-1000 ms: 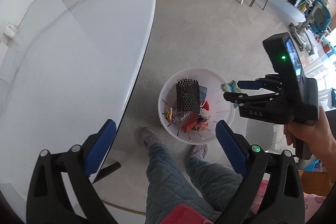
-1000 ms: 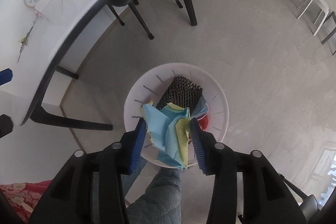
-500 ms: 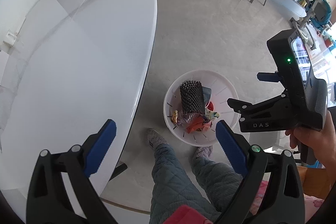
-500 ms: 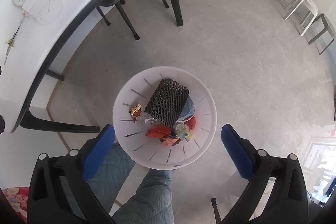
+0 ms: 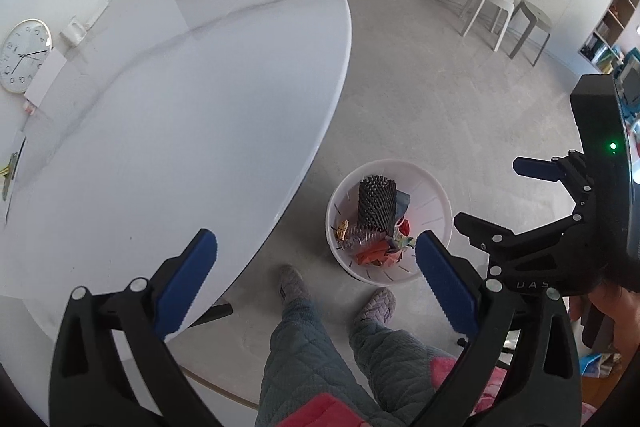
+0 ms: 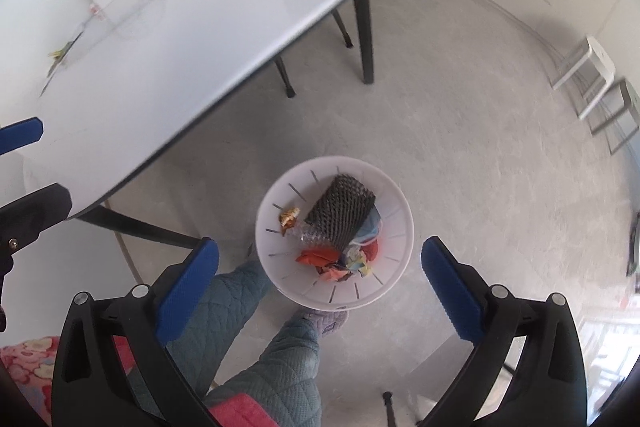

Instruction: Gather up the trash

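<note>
White slotted trash basket [image 6: 394,247] sits on the grey floor [image 6: 460,115] just off the curved edge of the white oval table [image 5: 180,115], by the person's slippered feet [image 5: 294,283]. Inside: dark mesh sleeve [image 6: 340,213] leaning upright, crumpled red, orange and pale blue scraps [image 6: 340,261] at its base, small yellow wrapper [image 6: 289,217] near the table-side wall. Right gripper [image 6: 320,271] above the basket, blue pads spread wide, nothing between them. Left gripper [image 5: 316,263] also spread wide and empty, over the table edge. Clock [image 5: 24,55] at the table's far left edge; two stools [image 5: 508,17] well apart by the cabinets
</note>
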A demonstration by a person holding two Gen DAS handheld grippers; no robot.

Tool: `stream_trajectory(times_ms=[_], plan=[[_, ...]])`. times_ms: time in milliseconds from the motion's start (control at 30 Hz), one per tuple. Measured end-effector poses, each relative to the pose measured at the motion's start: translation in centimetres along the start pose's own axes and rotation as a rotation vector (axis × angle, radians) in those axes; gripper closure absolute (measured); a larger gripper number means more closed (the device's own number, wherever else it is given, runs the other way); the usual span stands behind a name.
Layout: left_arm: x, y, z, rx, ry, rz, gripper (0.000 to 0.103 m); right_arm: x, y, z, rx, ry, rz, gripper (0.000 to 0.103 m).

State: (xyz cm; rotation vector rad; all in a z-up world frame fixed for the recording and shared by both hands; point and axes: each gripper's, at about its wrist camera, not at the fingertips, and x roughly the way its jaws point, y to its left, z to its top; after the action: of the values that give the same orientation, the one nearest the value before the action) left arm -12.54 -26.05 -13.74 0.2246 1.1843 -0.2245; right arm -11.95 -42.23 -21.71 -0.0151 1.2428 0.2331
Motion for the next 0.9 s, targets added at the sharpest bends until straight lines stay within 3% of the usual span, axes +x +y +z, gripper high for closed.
stream_trajectory(times_ms=[333,500,900], plan=[[-5.5,6.7,0.5,-0.088,-0.122,0.108,0.008,-3.9,6.1,5.0,-0.096,-0.102,-0.002,0.002],[-8.6,11.0,0.9,-0.127,-0.199,0.152,0.008,-6.0,9.2,7.4,-0.080,-0.167,-0.005,0.002],[-12.6,19.7,1.2,-0.164,-0.302,0.138,0.008,-10.7,15.9,10.7,-0.028,-0.321,-0.018,0.002]])
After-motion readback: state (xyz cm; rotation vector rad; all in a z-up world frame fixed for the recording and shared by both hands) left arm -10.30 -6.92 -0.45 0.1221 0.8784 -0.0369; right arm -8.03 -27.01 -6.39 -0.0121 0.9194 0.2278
